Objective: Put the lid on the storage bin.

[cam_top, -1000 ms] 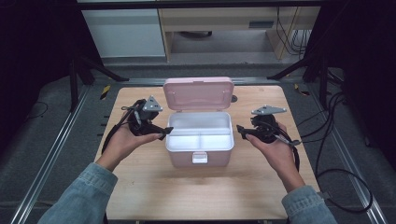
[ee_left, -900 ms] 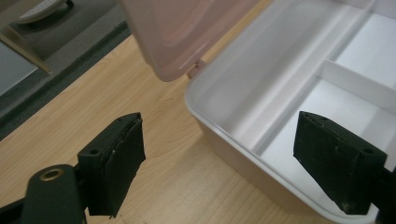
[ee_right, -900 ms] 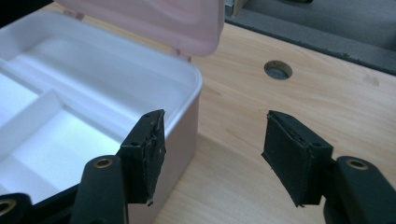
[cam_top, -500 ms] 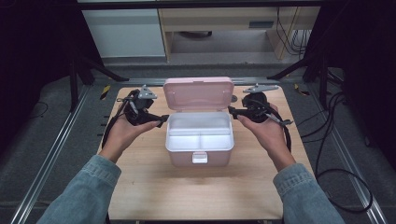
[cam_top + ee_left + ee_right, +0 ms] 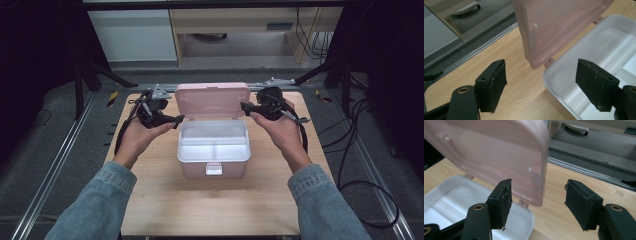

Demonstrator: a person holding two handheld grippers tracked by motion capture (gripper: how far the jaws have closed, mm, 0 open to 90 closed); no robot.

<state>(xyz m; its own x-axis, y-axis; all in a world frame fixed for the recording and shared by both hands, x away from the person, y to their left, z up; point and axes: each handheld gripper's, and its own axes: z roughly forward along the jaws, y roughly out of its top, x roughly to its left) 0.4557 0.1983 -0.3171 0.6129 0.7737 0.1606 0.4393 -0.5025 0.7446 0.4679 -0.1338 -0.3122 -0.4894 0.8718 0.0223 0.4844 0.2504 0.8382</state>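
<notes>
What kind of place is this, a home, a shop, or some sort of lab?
Most likely a lab or recording workspace. A small wooden table stands between metal floor rails, black stand legs flank it, and loose cables run across the grey carpet.

Evenly lit from overhead on the wooden tabletop, with dim, almost black surroundings at both sides of the high view. Soft, faint shadows under the pink box; mild glare on its white inside. High view slightly soft and grainy. Gripper views sharper, with nearest jaw parts at the bottom edge blurred and background hazy.
</notes>
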